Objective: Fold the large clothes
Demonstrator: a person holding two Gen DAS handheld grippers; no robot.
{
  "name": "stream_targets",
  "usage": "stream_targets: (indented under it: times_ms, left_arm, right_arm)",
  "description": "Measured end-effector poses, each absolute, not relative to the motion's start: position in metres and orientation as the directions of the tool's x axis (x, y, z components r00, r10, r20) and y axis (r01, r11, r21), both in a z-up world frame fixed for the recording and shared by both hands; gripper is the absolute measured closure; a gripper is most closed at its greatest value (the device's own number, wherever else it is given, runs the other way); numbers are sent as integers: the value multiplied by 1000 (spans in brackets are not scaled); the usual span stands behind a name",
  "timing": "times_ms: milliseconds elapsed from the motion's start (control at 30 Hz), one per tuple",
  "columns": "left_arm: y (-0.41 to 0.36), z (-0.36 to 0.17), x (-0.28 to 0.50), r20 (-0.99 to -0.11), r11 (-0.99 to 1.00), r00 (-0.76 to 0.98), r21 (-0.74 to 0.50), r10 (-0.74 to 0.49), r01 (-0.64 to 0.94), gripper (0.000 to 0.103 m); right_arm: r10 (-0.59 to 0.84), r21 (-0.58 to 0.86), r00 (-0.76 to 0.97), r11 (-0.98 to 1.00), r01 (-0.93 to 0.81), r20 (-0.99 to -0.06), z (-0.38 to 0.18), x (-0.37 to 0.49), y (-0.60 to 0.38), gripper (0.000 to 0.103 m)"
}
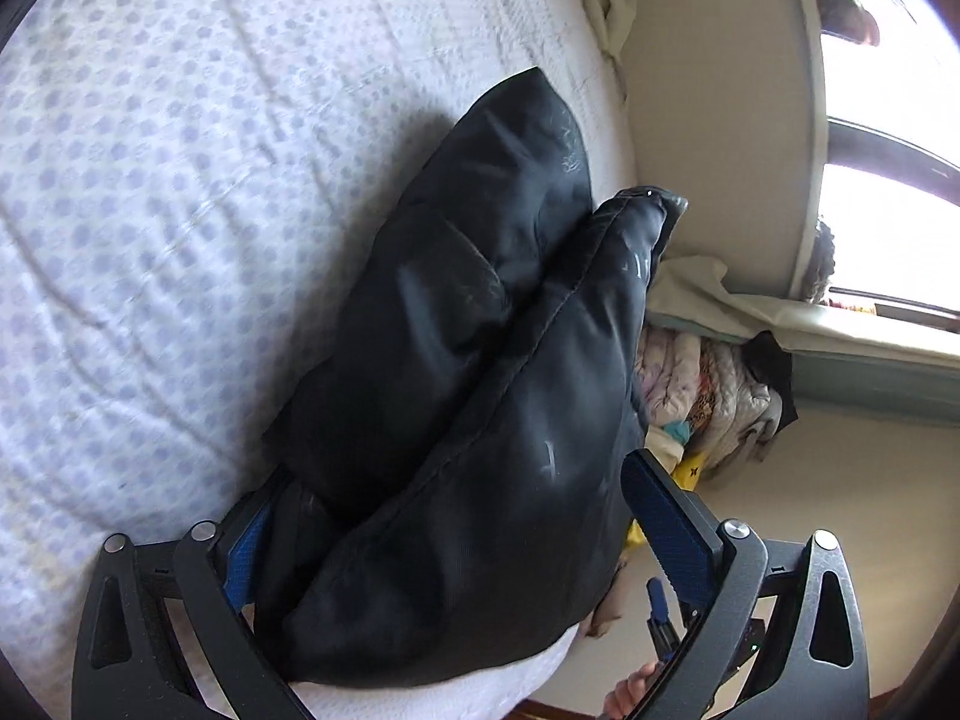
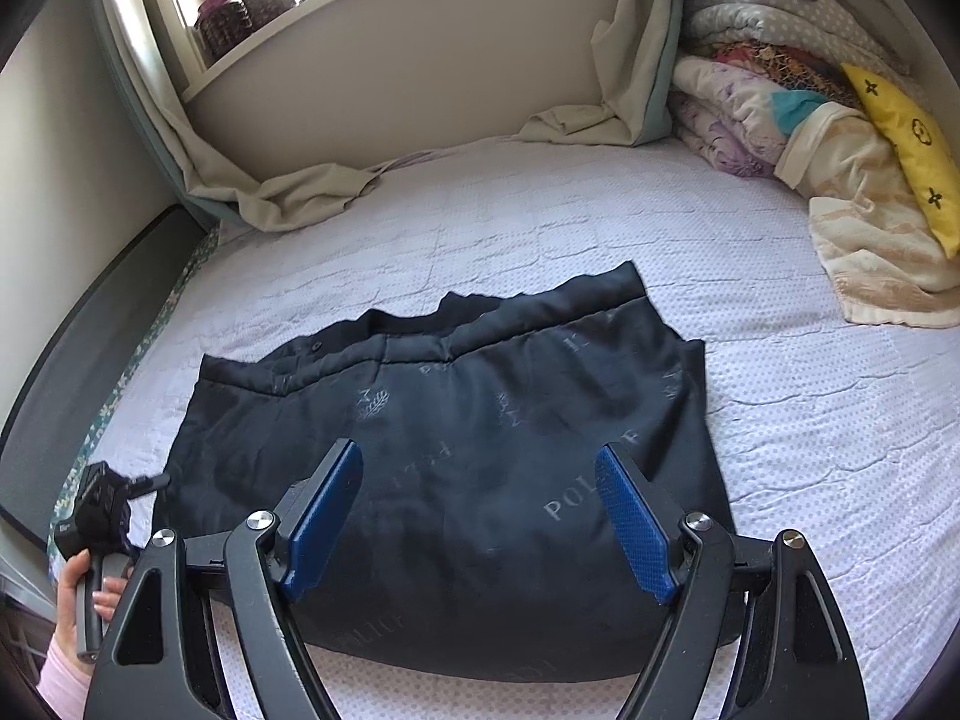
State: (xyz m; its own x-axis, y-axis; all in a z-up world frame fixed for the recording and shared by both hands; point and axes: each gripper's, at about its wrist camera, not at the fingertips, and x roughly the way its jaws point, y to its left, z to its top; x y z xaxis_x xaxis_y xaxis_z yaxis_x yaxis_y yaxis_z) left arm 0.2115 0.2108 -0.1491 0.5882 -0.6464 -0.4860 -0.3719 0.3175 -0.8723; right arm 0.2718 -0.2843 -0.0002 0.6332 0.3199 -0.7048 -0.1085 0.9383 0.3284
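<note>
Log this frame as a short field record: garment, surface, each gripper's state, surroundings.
garment: black padded jacket with pale printed lettering, lying folded on the bed
surface: white quilted bedspread with small lilac dots
left gripper: jaws wide, straddling a thick fold of the jacket; grip not confirmed
right gripper: open, above the jacket's near edge, holding nothing
surroundings: pile of folded quilts and yellow patterned cushion at the bed's far right; beige curtain bunched below the window

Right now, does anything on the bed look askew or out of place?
The black jacket is folded unevenly: its far edge runs ragged, with a layer sticking out on the right. Otherwise nothing stands out on the bedspread.
</note>
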Motion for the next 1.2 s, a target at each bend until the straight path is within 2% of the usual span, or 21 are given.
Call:
stream_targets:
  times_ms: [67, 167, 267, 400, 700, 833, 967, 1033, 1200]
  left_arm:
    - [204, -146, 216, -499, 359, 598, -867, -627, -347, 9]
    - [196, -145, 220, -522, 409, 603, -852, -603, -328, 28]
    - [195, -150, 224, -485, 368, 618, -874, -619, -317, 43]
    - [197, -150, 226, -466, 354, 630, -884, -621, -306, 55]
    - [191, -123, 225, -450, 391, 656, -887, -607, -247, 66]
    - [192, -111, 217, -431, 393, 669, -893, -605, -220, 70]
    - [184, -87, 204, -426, 446, 684, -880, -593, -161, 71]
    - [181, -79, 200, -419, 454, 693, -879, -587, -146, 71]
    - [180, -74, 194, -429, 480, 701, -866, -570, -139, 71]
  right_arm:
    - [320, 324, 627, 939, -114, -710, -3, 273, -280, 24]
    - [318, 316, 618, 942, -117, -719, -9, 275, -274, 24]
    - [311, 303, 608, 946, -119, -731, -15, 275, -265, 24]
    - [315, 286, 592, 947, -145, -742, -21, 278, -247, 24]
    - [258, 176, 631, 966, -190, -732, -25, 286, -215, 33]
    - [284, 191, 625, 958, -214, -727, -26, 293, -212, 51]
    - [333, 223, 582, 941, -255, -741, -34, 302, -207, 74]
    - [338, 220, 562, 938, -269, -755, -40, 306, -203, 78]
    - [319, 188, 537, 940, -285, -781, -61, 314, -191, 78]
